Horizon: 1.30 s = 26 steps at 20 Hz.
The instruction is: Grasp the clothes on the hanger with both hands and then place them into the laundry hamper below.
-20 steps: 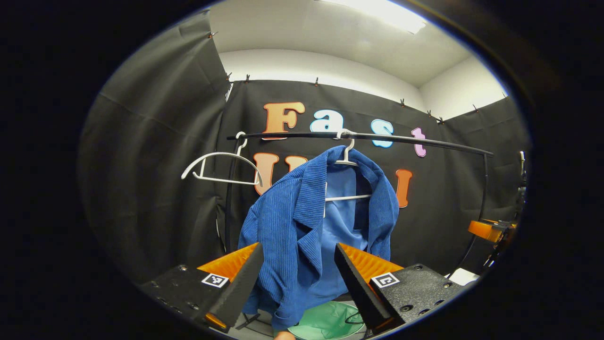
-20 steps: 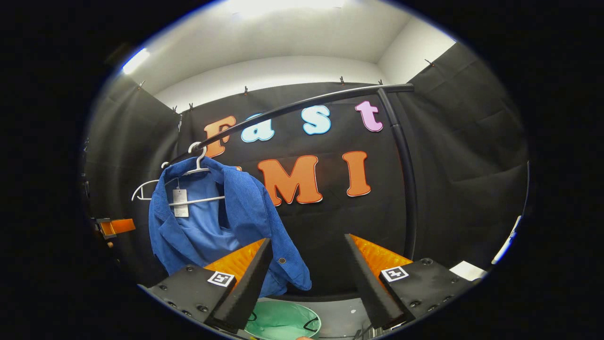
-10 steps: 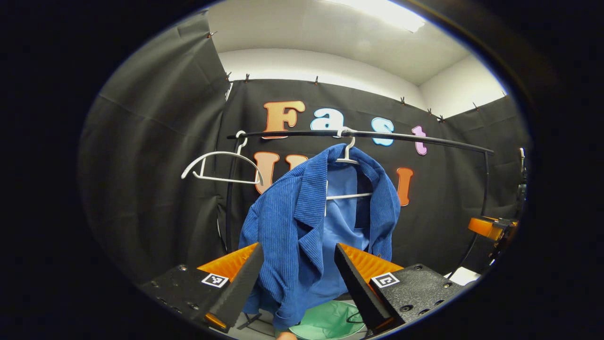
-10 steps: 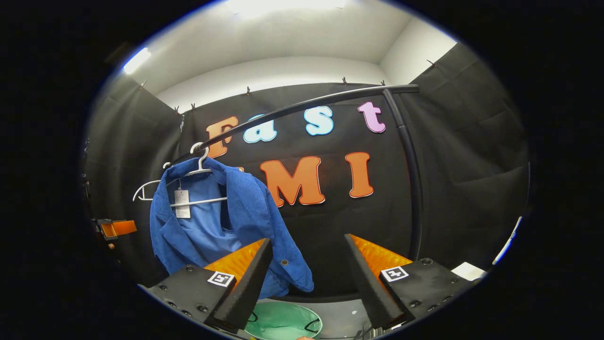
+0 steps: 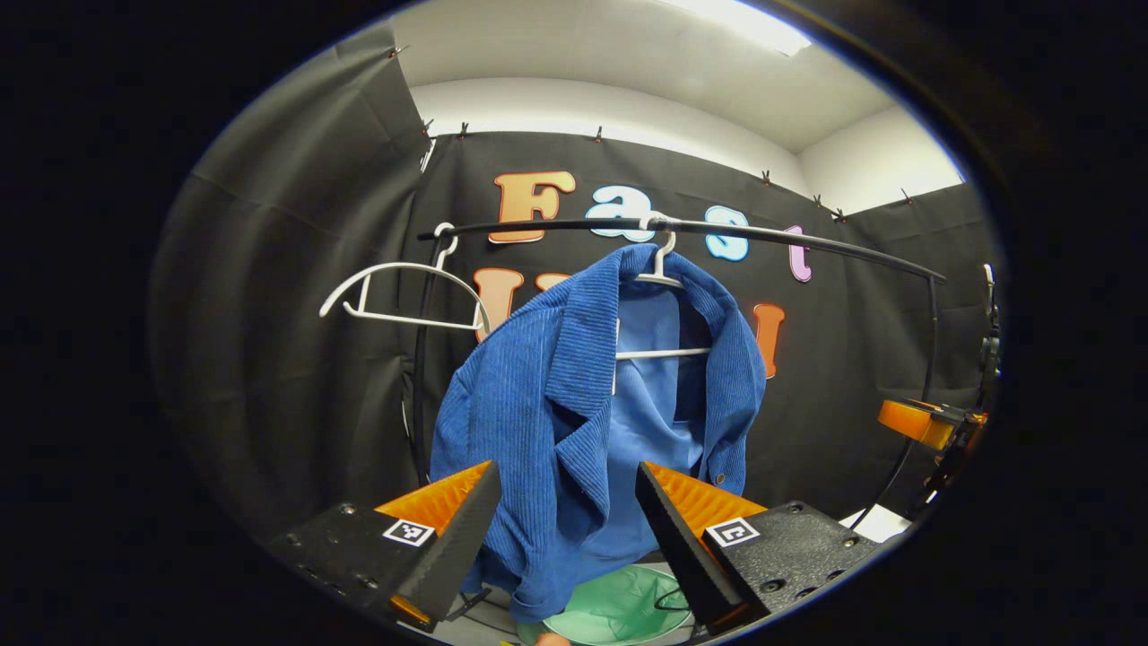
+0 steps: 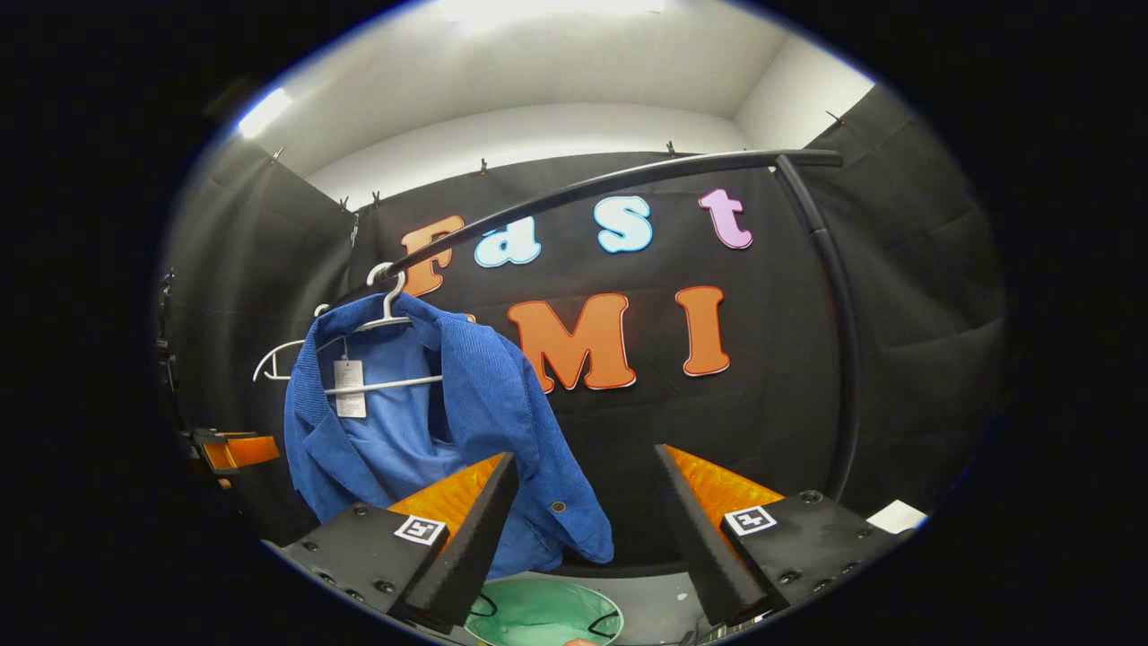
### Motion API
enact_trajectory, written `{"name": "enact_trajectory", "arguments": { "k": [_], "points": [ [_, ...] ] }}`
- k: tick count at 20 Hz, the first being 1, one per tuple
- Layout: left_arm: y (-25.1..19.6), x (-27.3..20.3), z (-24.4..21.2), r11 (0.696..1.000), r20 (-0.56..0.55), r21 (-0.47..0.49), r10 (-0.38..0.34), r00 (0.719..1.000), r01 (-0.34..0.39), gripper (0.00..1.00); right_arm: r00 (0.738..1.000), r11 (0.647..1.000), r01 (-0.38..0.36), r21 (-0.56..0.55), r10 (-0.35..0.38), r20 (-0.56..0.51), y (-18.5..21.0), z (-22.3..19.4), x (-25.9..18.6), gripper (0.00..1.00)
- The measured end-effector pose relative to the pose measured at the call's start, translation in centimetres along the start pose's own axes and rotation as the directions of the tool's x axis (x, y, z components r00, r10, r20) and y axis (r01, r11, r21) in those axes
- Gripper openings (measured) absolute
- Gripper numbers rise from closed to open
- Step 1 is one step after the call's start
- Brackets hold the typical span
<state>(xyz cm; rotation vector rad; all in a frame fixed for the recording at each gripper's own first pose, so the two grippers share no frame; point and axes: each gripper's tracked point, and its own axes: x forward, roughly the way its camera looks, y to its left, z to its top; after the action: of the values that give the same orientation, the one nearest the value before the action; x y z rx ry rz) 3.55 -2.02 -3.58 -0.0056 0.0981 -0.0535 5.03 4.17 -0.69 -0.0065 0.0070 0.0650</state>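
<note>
Blue jacket (image 5: 574, 422) hangs on white hanger (image 5: 662, 269) from black rail (image 5: 771, 238), above green hamper (image 5: 619, 610), whose rim is cut off at view's bottom. Left gripper (image 5: 560, 529) open, fingers apart w/ jacket hem behind them, contact unclear. Right gripper (image 6: 583, 529) open, empty, beside jacket (image 6: 430, 422). Spare hanger (image 5: 395, 292) left on rail.

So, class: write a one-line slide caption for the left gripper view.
Open left gripper faces a blue jacket on its hanger, green hamper below.
</note>
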Motion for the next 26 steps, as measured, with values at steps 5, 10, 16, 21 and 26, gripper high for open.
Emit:
{"name": "enact_trajectory", "arguments": {
  "k": [5,10,16,21,26],
  "points": [
    [-0.8,2.3,-1.2,1.0,-0.031,-0.02,-0.018,0.999,0.017,0.95,0.999,0.999,-0.04,-0.003,0.04,-0.025,2.4,-1.5,3.3,0.97],
    [-1.2,5.0,-2.6,1.0,-0.06,-0.022,-0.015,0.998,0.014,0.92,0.997,0.998,-0.07,-0.01,0.069,-0.043,4.6,-3.1,7.5,0.98],
    [-0.3,8.4,-3.9,0.999,-0.074,0.003,0.038,0.997,-0.038,0.95,0.99,0.993,-0.122,0.001,0.122,-0.074,8.4,-5.4,12.7,0.97],
    [0.5,10.7,-4.2,0.997,-0.067,0.022,0.074,0.995,-0.072,0.95,0.985,0.984,-0.174,-0.041,0.172,-0.031,11.6,-5.3,16.6,0.98],
    [1.8,12.4,-4.4,0.995,-0.044,0.015,0.102,0.994,-0.102,0.86,0.988,0.986,-0.155,-0.065,0.154,-0.017,12.7,-6.3,19.9,0.97]
  ]
}}
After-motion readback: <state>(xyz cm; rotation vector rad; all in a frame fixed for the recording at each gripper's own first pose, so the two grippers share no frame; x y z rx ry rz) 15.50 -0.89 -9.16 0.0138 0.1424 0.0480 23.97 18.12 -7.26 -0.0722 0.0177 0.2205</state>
